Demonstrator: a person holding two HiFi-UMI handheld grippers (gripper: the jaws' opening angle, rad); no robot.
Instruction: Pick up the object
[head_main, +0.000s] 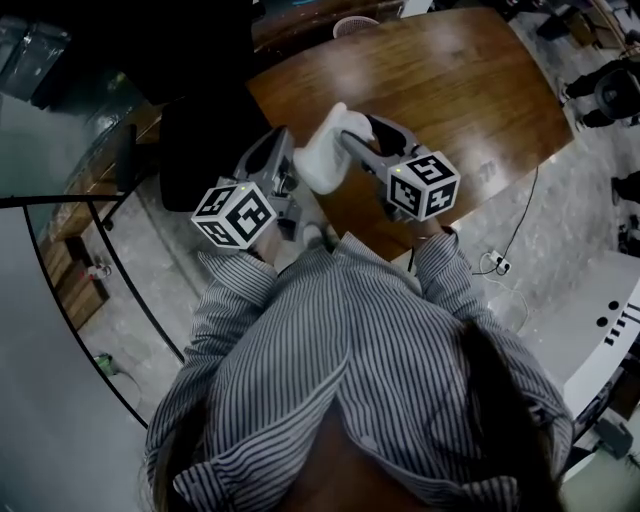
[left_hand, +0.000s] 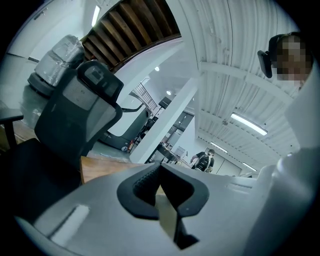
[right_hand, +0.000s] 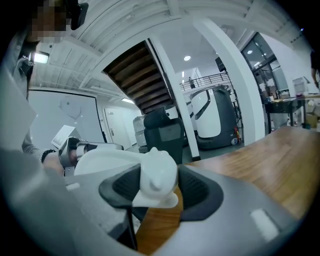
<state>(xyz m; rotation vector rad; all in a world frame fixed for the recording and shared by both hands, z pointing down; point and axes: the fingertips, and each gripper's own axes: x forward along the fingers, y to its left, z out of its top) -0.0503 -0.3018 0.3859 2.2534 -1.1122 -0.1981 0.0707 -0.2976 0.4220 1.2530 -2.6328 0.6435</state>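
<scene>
A white moulded plastic object (head_main: 323, 152) is held up in front of the person, above the near edge of the wooden table (head_main: 450, 90). My right gripper (head_main: 341, 135) is shut on it. In the right gripper view the object (right_hand: 156, 176) fills the gap between the black pads (right_hand: 200, 192), and both press on its sides. My left gripper (head_main: 283, 148) is just left of the object, its marker cube lower left. In the left gripper view the left gripper (left_hand: 159, 170) has its pads meeting at the tips with nothing between them.
A black office chair (head_main: 205, 140) stands left of the table, and shows close up as the chair (left_hand: 75, 100) in the left gripper view. The person's striped shirt (head_main: 350, 360) fills the lower head view. Cables and a power strip (head_main: 497, 264) lie on the floor at right.
</scene>
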